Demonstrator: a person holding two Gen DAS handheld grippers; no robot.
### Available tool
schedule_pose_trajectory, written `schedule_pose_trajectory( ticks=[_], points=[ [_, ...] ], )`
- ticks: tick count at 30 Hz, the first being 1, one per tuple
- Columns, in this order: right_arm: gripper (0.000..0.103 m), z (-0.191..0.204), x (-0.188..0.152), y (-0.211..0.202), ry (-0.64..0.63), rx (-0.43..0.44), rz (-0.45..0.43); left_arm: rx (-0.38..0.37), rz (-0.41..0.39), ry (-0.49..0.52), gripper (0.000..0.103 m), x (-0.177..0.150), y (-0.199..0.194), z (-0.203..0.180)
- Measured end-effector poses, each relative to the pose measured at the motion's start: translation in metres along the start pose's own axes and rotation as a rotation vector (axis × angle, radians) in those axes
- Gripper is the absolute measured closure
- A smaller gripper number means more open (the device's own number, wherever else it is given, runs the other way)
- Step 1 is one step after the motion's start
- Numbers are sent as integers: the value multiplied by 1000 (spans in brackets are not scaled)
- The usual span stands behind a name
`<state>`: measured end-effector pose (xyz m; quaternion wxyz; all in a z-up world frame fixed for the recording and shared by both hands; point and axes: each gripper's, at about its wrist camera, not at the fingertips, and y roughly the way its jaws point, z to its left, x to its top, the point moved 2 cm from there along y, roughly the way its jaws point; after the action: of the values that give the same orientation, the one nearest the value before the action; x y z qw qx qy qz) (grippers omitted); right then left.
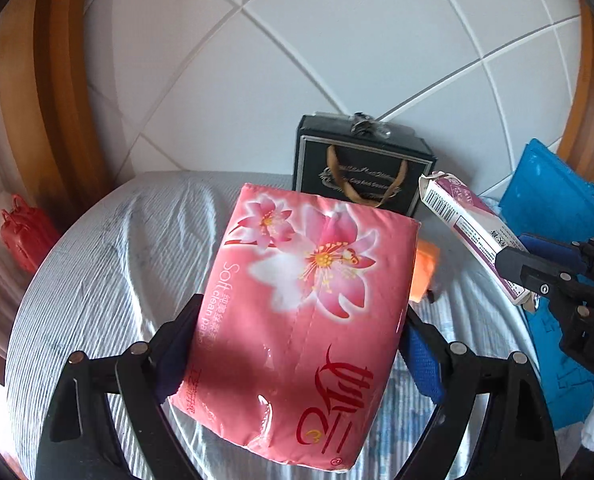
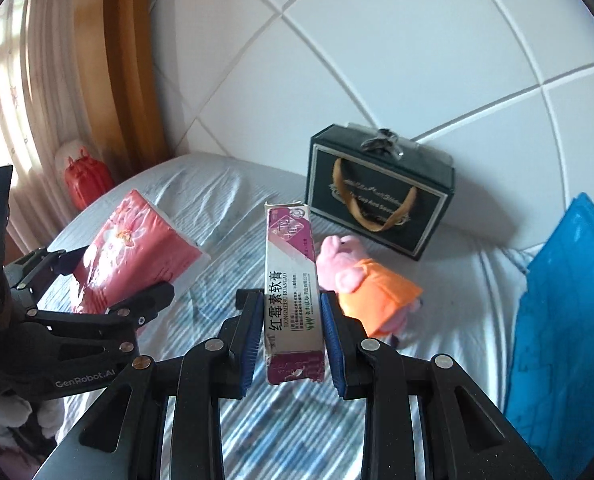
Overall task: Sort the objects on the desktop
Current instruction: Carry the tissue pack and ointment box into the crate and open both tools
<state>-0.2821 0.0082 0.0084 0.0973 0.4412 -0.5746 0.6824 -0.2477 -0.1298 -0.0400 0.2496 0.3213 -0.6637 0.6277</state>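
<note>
Left hand-held gripper (image 1: 297,344): jaws set wide, pads pressed against the two sides of a soft pink plastic tissue pack printed with lilies (image 1: 297,320), which is held clear above the bed. Right hand-held gripper (image 2: 291,340): jaws drawn narrow, blue ribbed pads clamped on a long white-and-purple cardboard ointment box (image 2: 293,292), held lengthwise pointing away, its near end torn. Below both lies the bed (image 1: 109,248), covered in a pale blue striped sheet. On the sheet, just right of the box, a pink plush pig in an orange dress (image 2: 369,284) lies on its side. Farther off, a black gift box with gold ribbon handle and grey bow (image 2: 381,196) stands against the white quilted headboard (image 2: 377,60). A blue plastic sheet (image 2: 565,320) rises at the right edge. A red bag-shaped object (image 2: 87,180) sits far left, beside the curtain.
</note>
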Motion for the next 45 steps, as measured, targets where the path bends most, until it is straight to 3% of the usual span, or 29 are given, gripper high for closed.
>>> schedule_pose_trajectory(
  ticks=[13,21,24,27,34,39,45],
  points=[
    [74,-117,-64,-200,200,-306,-221,-273,-161,231,13,20,-104,-190],
    [74,-208,-125,-287,323,-492,-244,-459,-196,354,13,20,-149,-335],
    [74,-242,-149,-308,353,-544,-237,-487,-186,386,13,13,-153,-382],
    [74,-270,-173,-320,383,-563,-221,-508,-168,410,13,11,-153,-423],
    [74,-333,-215,-316,450,-552,-160,-519,-41,477,13,-2,-131,-502],
    [74,-369,-244,-309,504,-543,-107,-418,46,519,13,-19,-105,-537],
    [74,-393,-263,-296,542,-536,-29,-366,122,560,11,-27,-95,-548]
  ],
)
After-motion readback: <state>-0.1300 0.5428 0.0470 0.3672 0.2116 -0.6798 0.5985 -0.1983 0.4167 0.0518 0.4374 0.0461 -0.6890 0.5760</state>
